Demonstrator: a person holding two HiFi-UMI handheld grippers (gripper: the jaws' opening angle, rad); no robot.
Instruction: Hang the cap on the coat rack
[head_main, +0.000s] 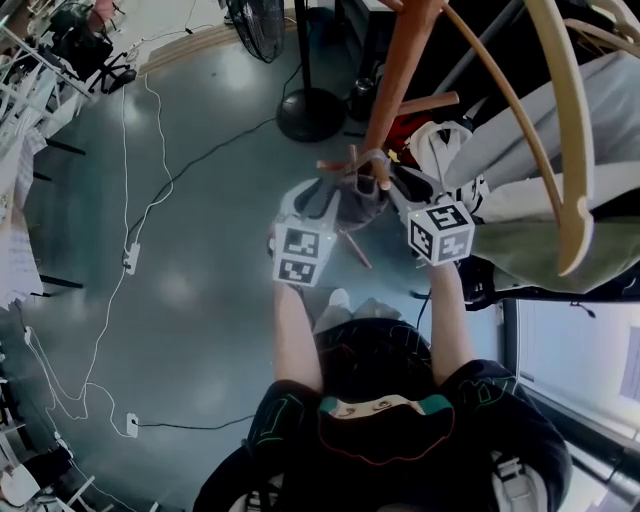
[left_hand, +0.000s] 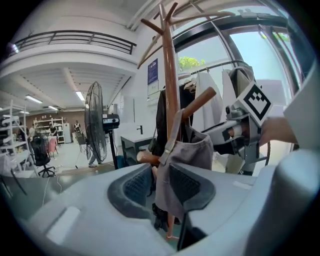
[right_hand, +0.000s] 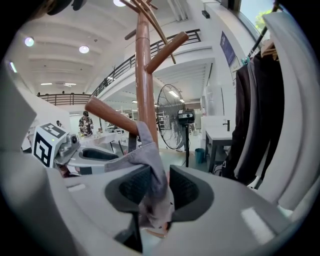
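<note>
A grey cap hangs by its back strap from a lower peg of the brown wooden coat rack. In the left gripper view the cap droops between the jaws of my left gripper; it lies against the right pad, with a gap on the left. My right gripper also stands open around the cap's loose fabric, under the peg. Seen from the head, the left gripper and the right gripper flank the cap from either side.
Pale curved wooden arms and hanging clothes crowd the right side. A black round stand base and a standing fan stand beyond the rack. White cables with a power strip run over the grey floor at left.
</note>
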